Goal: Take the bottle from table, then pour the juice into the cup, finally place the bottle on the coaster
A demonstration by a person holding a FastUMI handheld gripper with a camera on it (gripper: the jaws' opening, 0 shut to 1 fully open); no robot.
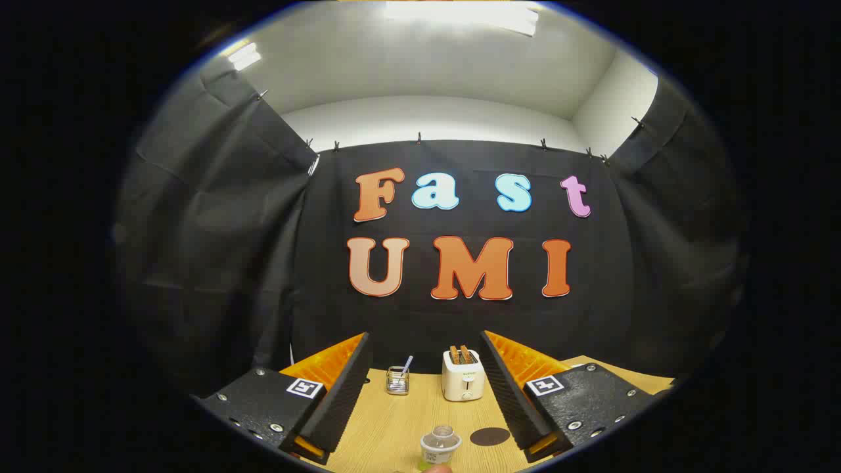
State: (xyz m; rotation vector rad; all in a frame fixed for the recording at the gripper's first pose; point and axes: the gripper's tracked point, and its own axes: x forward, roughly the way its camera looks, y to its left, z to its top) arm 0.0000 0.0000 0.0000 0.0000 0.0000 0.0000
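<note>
Two fingers of my claw [420,394] stand wide apart, with nothing between the pads and nothing touching them. The black ribbed inner faces angle outward, so the gap is broad, far broader than the neck of the bottle [440,447].

The bottle stands upright on the wooden surface [394,420], near me, low between the fingers and slightly right of the gap's middle. I look down on its clear top; whether a cap is on it I cannot tell. A small rounded tip shows at the bottle's base on the near side; what it is I cannot tell.

The coaster [490,436], a dark flat disc, lies just right of the bottle, close to the right finger's inner face. My reading: it sits beside the bottle so the final set-down needs only a short move.

Farther off, by the booth wall, a white toaster [463,376] holds two slices, and left of it stands a small wire holder [397,380] with a straw-like stick. Both are well apart from the bottle. I cannot make out the cup.

Judgement: first step, grasp not yet made. The wide opening suits a descent around the bottle; the claw must go lower and forward before closing. Risk: clipping the top and tipping it.
</note>
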